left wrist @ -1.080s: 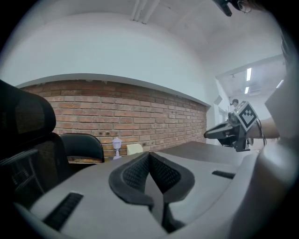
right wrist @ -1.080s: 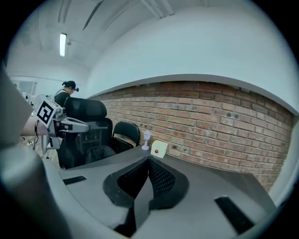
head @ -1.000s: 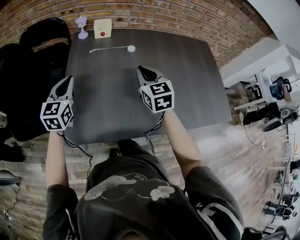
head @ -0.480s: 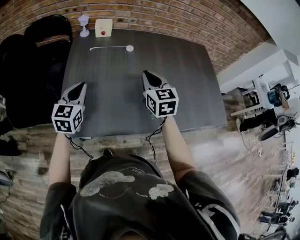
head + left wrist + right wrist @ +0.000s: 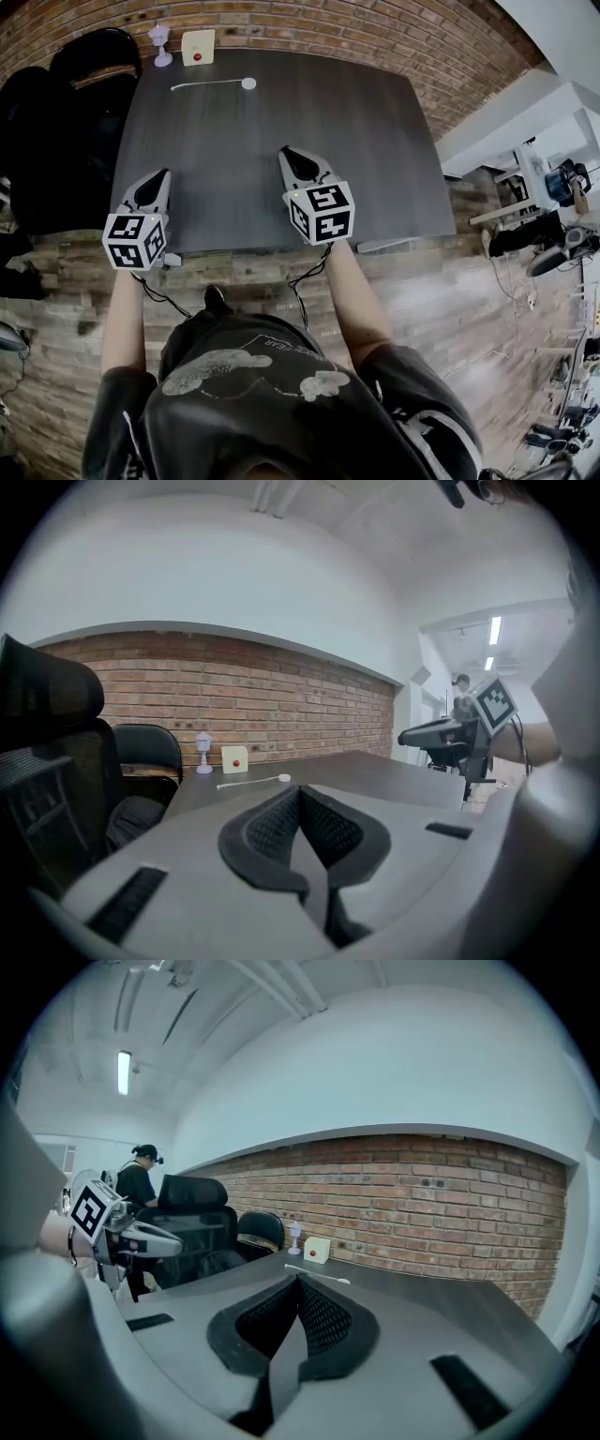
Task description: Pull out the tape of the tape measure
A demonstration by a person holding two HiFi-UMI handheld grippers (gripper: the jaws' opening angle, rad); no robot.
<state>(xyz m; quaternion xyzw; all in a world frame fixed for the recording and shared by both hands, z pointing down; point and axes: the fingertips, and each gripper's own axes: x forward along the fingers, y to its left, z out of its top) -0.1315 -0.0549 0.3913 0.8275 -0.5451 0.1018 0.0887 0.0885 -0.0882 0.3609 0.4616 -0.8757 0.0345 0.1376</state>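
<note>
The tape measure [image 5: 248, 82] is a small white round case at the far end of the dark table [image 5: 375, 141], with a thin white strip running left from it. It also shows far off in the left gripper view [image 5: 281, 778] and the right gripper view [image 5: 345, 1281]. My left gripper [image 5: 161, 175] hovers over the table's near left edge, shut and empty. My right gripper [image 5: 289, 152] is over the near middle, also shut with nothing in it. Both are well short of the tape measure. In their own views the left gripper [image 5: 300, 791] and right gripper [image 5: 300, 1281] have their pads pressed together.
A cream box with a red button [image 5: 198, 47] and a small lavender lamp-shaped ornament [image 5: 161, 43] stand at the table's far edge by the brick wall. Black office chairs [image 5: 84, 75] crowd the left side. Another person [image 5: 141, 1180] stands in the background.
Both grippers have drawn back toward the table's near edge, and the left one has come in from beside the table. The tape measure has stayed where it was.
</note>
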